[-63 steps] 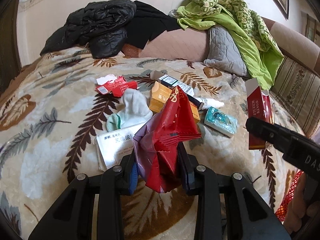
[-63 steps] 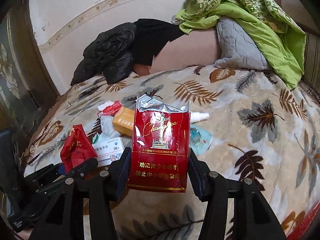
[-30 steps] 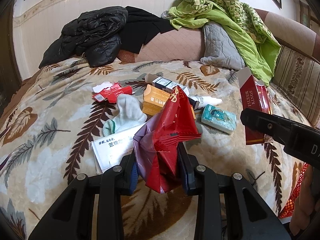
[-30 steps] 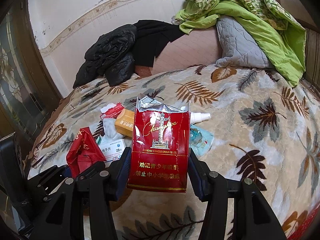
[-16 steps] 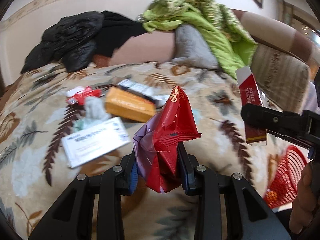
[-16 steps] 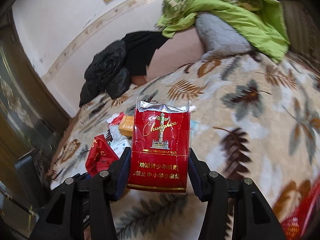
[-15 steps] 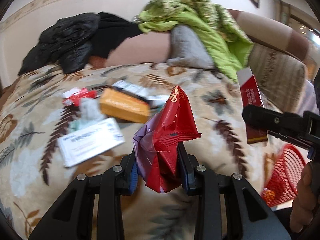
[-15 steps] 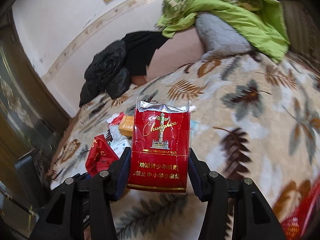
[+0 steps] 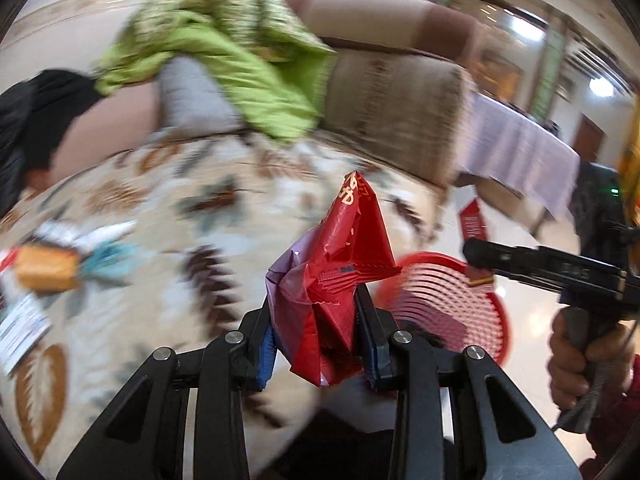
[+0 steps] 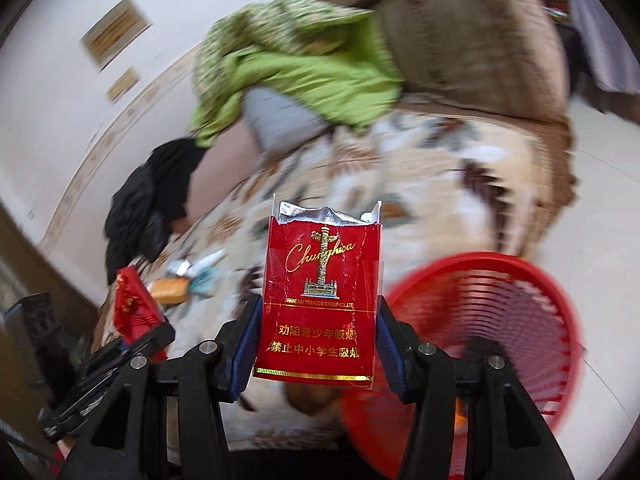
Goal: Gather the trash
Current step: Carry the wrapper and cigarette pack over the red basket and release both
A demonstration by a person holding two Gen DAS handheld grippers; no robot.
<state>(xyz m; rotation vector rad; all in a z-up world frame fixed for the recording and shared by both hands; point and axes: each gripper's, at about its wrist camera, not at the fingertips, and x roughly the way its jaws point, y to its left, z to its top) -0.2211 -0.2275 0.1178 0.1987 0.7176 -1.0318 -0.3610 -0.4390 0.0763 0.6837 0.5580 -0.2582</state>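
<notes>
My left gripper (image 9: 318, 336) is shut on a crumpled red wrapper (image 9: 340, 272) and holds it in the air beside the sofa's edge. My right gripper (image 10: 318, 344) is shut on an opened red cigarette pack (image 10: 320, 304), upright between the pads. A red slatted basket (image 10: 500, 320) stands on the floor at the right, just beyond the pack; it also shows in the left wrist view (image 9: 452, 312). The right gripper (image 9: 480, 264) with the pack shows there above the basket's rim. The left gripper with the wrapper (image 10: 132, 312) shows at the left of the right wrist view.
More litter lies on the leaf-patterned sofa blanket (image 9: 160, 232): an orange box (image 9: 46, 266), a white packet (image 9: 20, 332) and a teal packet (image 9: 108, 250). A green cloth (image 9: 224, 60), grey cushion (image 9: 192, 100) and black jacket (image 10: 148, 208) rest at the back. Pale floor (image 10: 600, 208) lies right.
Both grippers have swung right, away from the litter pile, with their loads still held. The red basket on the floor has come into full view beneath them.
</notes>
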